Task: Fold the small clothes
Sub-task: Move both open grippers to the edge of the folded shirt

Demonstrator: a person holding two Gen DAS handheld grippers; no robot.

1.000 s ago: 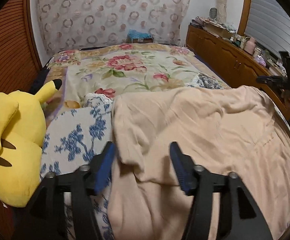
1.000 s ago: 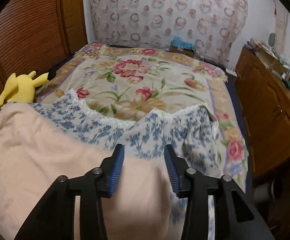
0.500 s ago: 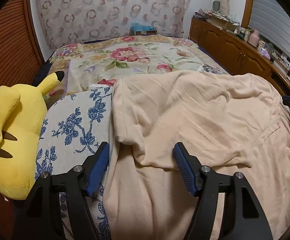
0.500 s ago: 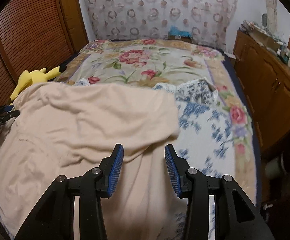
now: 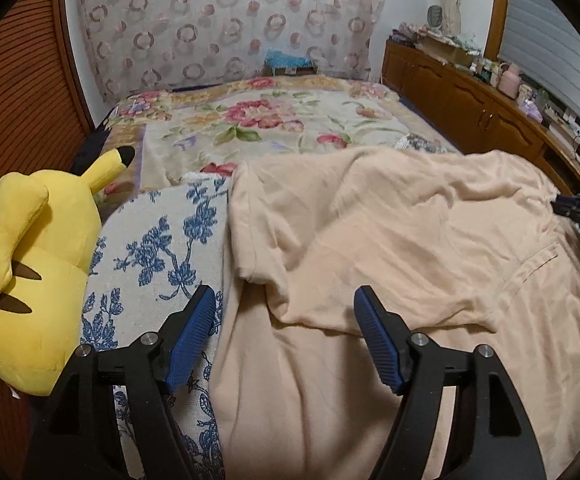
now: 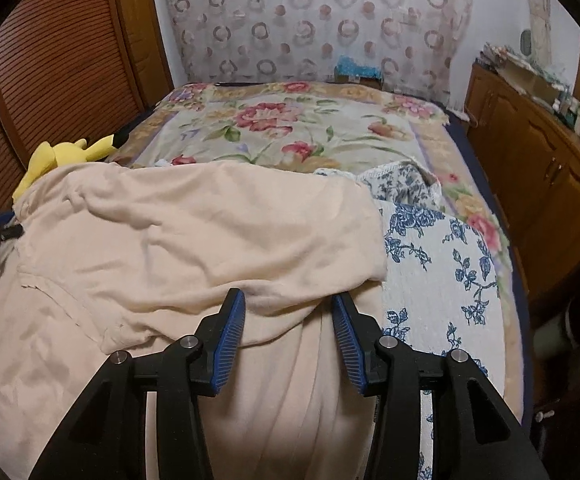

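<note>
A peach garment (image 5: 389, 248) lies spread on the bed, its far half folded toward me over the near half; it also shows in the right wrist view (image 6: 194, 236). The folded edge runs just beyond both grippers. My left gripper (image 5: 286, 320) is open and empty, hovering above the garment's left side near a sleeve edge. My right gripper (image 6: 288, 322) is open and empty above the garment's right side, just short of the folded edge. The other gripper's tip shows at the right edge of the left view (image 5: 577, 204).
A blue-and-white floral cloth (image 5: 158, 248) lies under the garment, also in the right view (image 6: 441, 264). A yellow plush toy (image 5: 34, 264) sits at the bed's left edge. A floral blanket (image 5: 266, 120) covers the far bed. A wooden cabinet (image 6: 537, 160) stands right.
The garment's far half has been laid over the near half and released. Both grippers have drawn back toward me and stay open.
</note>
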